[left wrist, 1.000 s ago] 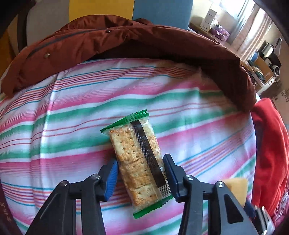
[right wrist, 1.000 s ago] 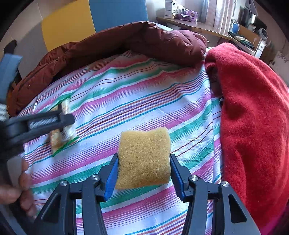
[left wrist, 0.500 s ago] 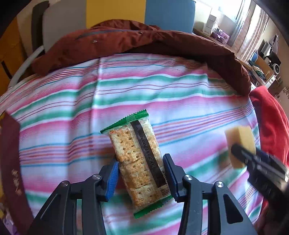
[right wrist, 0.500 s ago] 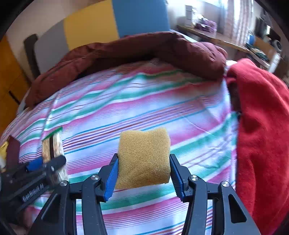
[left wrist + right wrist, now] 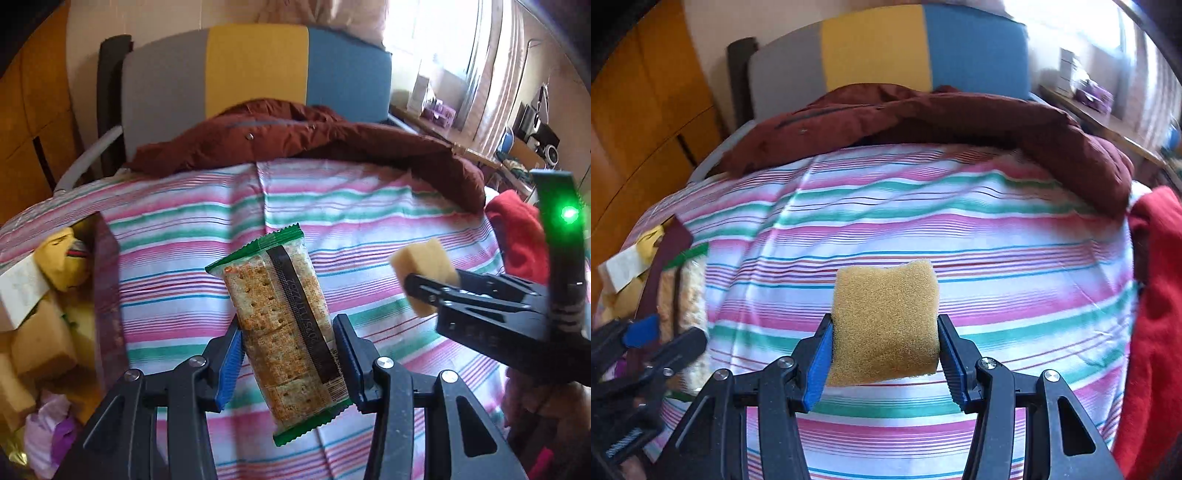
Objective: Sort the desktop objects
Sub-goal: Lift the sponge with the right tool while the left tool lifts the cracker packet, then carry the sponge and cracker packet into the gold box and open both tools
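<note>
1. My left gripper (image 5: 288, 360) pinches the cracker pack (image 5: 286, 328) at its lower half, pack tilted, clear above the sheet (image 5: 369, 229); my right gripper (image 5: 884, 354) squeezes the sponge (image 5: 886, 321) between both pads, also lifted.
2. At the left edge I see a box (image 5: 105, 295) holding sponges, a yellow cloth and a white block; its dark wall stands just beside the pack.
3. The striped sheet between lies bare; farther off a brown jacket (image 5: 332, 144) rims it, a red cloth (image 5: 1156, 332) bounds the right.
</note>
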{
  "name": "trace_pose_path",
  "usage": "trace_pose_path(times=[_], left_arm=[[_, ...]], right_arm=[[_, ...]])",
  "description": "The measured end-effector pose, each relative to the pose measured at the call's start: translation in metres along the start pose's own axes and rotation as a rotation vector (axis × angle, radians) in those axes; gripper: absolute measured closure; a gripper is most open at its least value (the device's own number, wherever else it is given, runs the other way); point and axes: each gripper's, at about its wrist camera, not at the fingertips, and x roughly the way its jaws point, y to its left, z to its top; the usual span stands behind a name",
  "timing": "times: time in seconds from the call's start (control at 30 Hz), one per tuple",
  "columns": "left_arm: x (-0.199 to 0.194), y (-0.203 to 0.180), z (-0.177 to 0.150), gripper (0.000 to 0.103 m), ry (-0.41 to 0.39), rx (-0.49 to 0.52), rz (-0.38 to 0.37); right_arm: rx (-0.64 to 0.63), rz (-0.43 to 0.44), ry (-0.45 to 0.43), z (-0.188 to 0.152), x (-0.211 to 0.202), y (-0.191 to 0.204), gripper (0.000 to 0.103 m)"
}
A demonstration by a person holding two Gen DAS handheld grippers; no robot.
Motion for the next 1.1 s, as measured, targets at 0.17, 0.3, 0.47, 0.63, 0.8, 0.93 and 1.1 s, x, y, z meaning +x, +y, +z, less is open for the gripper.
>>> trace_pose_path(times=[0.17, 0.3, 0.47, 0.63, 0.8, 0.93, 1.1], left_arm=[[-0.019, 0.011, -0.001, 0.056, -0.054, -0.006, 0.024], [-0.041, 0.025, -0.004, 0.056, -0.101, -0.008, 0.052], [-0.064, 0.047, -0.009, 0.056, -0.136, -0.036, 0.087], [-0.076, 0.072, -0.016, 0.056, -0.150, -0.066, 0.128], [-0.080, 0.100, -0.025, 0.056, -0.145, -0.109, 0.168], [-0.082, 0.123, -0.033, 0.056, -0.141, -0.144, 0.207], [-0.083, 0.149, -0.043, 0.056, -0.130, -0.174, 0.245]], right_arm=[[-0.040, 0.037, -0.020, -0.003, -0.004, 0.014, 0.049], [-0.068, 0.050, -0.022, -0.005, -0.003, 0.023, 0.049], [-0.106, 0.052, -0.005, -0.008, 0.002, 0.034, 0.049], [-0.123, 0.055, -0.004, -0.011, 0.002, 0.044, 0.049], [-0.124, 0.080, -0.005, -0.013, -0.001, 0.054, 0.049], [-0.149, 0.099, -0.022, -0.013, -0.008, 0.070, 0.049], [-0.175, 0.129, -0.032, -0.014, -0.017, 0.091, 0.049]])
